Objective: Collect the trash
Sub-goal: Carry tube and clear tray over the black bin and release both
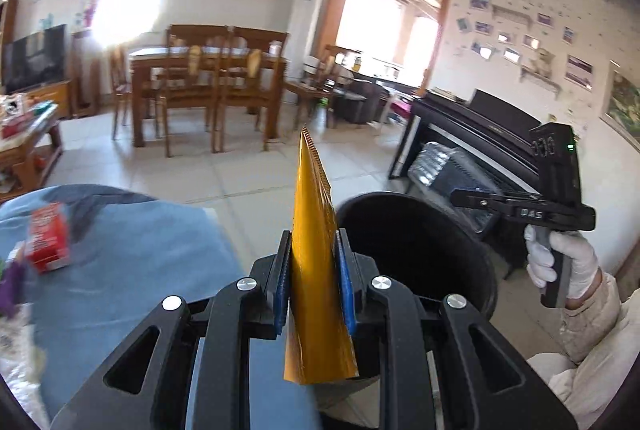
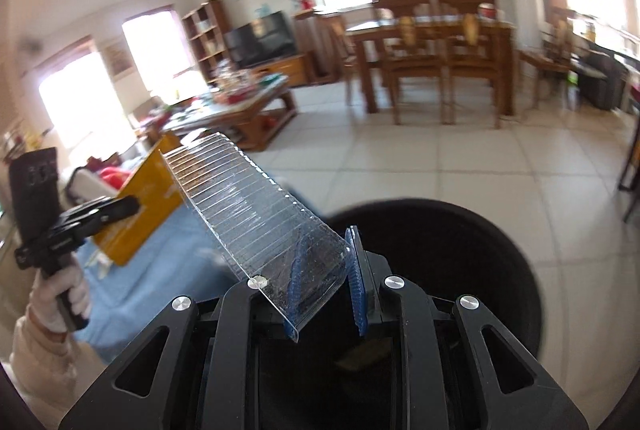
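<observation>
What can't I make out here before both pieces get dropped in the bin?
- Black bin: its inside is dark in both wrist views, and the right gripper covers its near side.
- Red carton on the blue cover: motion blur makes the print unreadable, left wrist view.
- Yellow wrapper in the left gripper: seen edge-on, so its face is hidden.
- Clear ribbed tray: contents indistinct.

Black claw [image 1: 313, 266], blue pads [image 1: 346, 286], white glove [image 1: 576, 262], cream sleeve [image 1: 592, 318]

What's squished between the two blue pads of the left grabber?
In the left wrist view, a flat yellow wrapper stands on edge between the left gripper's blue pads, which clamp it from both sides. Nothing else is between them.
</observation>
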The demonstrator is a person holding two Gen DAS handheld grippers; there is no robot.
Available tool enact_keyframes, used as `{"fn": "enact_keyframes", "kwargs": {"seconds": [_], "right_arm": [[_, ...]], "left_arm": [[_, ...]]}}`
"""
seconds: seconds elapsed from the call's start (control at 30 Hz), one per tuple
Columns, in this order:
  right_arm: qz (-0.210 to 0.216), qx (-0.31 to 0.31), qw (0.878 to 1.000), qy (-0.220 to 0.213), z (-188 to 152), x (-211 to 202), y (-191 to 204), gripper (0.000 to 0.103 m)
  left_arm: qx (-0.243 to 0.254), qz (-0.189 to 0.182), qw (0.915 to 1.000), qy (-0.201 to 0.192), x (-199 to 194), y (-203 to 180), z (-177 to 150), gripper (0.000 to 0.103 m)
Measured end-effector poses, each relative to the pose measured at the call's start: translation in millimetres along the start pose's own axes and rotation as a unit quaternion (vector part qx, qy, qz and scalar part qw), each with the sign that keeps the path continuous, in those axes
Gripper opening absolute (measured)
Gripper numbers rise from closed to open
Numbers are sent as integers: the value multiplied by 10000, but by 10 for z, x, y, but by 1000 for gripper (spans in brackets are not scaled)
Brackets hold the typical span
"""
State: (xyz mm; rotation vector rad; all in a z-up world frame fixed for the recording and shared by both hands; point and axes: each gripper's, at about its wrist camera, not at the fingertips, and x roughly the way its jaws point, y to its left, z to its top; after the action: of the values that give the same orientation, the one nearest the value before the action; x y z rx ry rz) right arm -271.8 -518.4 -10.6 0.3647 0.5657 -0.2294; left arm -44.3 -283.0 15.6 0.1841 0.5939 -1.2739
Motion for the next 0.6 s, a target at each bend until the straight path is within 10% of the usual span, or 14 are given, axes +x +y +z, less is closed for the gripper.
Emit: {"fn": "enact_keyframes", "kwargs": {"seconds": [0.6], "right_arm": [[-599, 468, 9969, 183, -565, 73, -819, 21]], "left_arm": [[475, -607, 9915, 1047, 1247, -767, -307, 22]]}}
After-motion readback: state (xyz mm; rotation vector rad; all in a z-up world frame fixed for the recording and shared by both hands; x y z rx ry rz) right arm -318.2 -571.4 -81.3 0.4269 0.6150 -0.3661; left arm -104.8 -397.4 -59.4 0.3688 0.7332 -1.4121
